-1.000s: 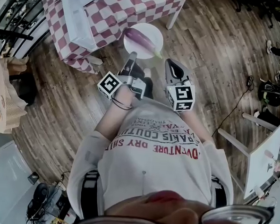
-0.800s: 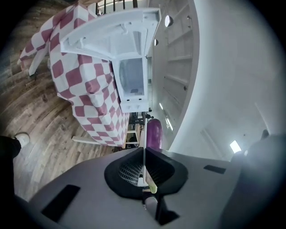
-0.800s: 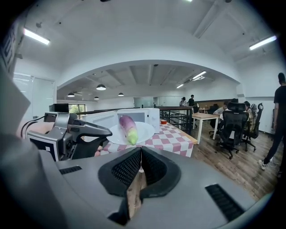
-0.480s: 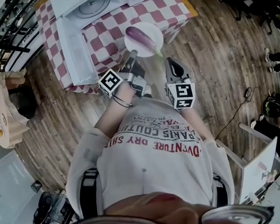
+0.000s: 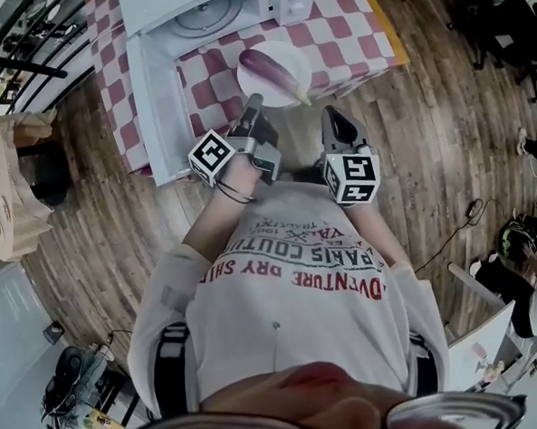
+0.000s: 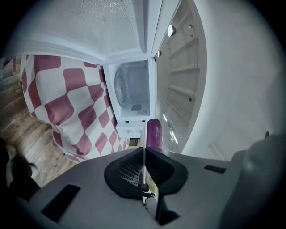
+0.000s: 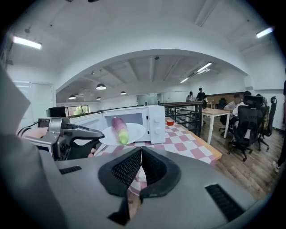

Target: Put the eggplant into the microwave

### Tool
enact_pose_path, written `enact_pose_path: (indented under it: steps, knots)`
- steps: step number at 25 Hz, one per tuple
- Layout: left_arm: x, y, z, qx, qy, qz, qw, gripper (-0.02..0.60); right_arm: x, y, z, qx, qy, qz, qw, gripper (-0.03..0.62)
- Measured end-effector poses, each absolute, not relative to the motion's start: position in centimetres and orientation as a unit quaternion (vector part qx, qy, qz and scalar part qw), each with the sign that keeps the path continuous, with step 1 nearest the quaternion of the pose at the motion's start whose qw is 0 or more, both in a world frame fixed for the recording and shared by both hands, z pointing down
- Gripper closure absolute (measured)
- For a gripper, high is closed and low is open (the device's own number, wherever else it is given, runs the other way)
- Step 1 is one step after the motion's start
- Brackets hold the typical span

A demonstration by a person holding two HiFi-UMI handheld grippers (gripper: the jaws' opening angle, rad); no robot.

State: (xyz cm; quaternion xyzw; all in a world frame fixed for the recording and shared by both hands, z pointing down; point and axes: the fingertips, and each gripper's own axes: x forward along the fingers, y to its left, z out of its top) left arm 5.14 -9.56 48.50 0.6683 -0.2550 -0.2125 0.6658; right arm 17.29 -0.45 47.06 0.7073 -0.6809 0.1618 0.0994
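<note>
A purple eggplant (image 5: 273, 73) with a green stem end lies on a white plate (image 5: 294, 56). My left gripper (image 5: 254, 105) is shut on the plate's near rim and holds it level over the table's front edge. In the left gripper view the plate (image 6: 144, 154) shows edge-on between the jaws, the eggplant (image 6: 154, 132) just past them. The white microwave (image 5: 204, 10) stands ahead on the table, its door (image 5: 158, 89) swung wide open and the cavity (image 6: 132, 91) bare. My right gripper (image 5: 334, 119) is shut on nothing, to the right of the plate. In the right gripper view the eggplant (image 7: 119, 129) and left gripper (image 7: 73, 134) appear in front of the microwave (image 7: 154, 123).
The red-and-white checked table (image 5: 352, 37) has its corner at the right. A wooden object (image 5: 7, 193) stands on the plank floor at the left. Black railings (image 7: 183, 112), a desk (image 7: 219, 114), an office chair (image 7: 248, 127) and several people lie beyond.
The person has walked up to the table, so the microwave and its open door are now close. Both grippers came forward together, the plate with the eggplant still gripped in the left.
</note>
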Motion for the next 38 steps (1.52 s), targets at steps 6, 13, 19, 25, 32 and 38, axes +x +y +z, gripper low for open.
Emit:
enact_pose_path:
  steps: [6, 13, 19, 25, 32, 38]
  knots:
    - [2.7, -13.4, 49.5, 0.651, -0.311, -0.242, 0.649, 0.546, 17.0, -6.3, 47.1, 0.668, -0.720, 0.159, 0.096, 0.568]
    - [1.9, -17.8, 50.1, 0.619, -0.371, -0.287, 0.629, 0.546, 16.9, -13.6, 47.9, 0.599, -0.778, 0.148, 0.118, 0.568]
    - [1.6, -21.7, 50.6, 0.584, -0.423, -0.322, 0.613, 0.546, 17.2, -19.5, 47.5, 0.538, -0.822, 0.132, 0.136, 0.568]
    - [2.1, -24.0, 52.2, 0.549, -0.459, -0.347, 0.607, 0.546, 17.8, -23.7, 48.8, 0.495, -0.846, 0.131, 0.148, 0.568]
    - [2.0, -26.1, 54.2, 0.523, -0.482, -0.363, 0.602, 0.546, 17.6, -26.3, 50.7, 0.468, -0.857, 0.136, 0.166, 0.568]
    - [0.9, -28.3, 55.3, 0.522, -0.501, -0.353, 0.593, 0.546, 16.1, -27.8, 52.0, 0.449, -0.863, 0.147, 0.181, 0.568]
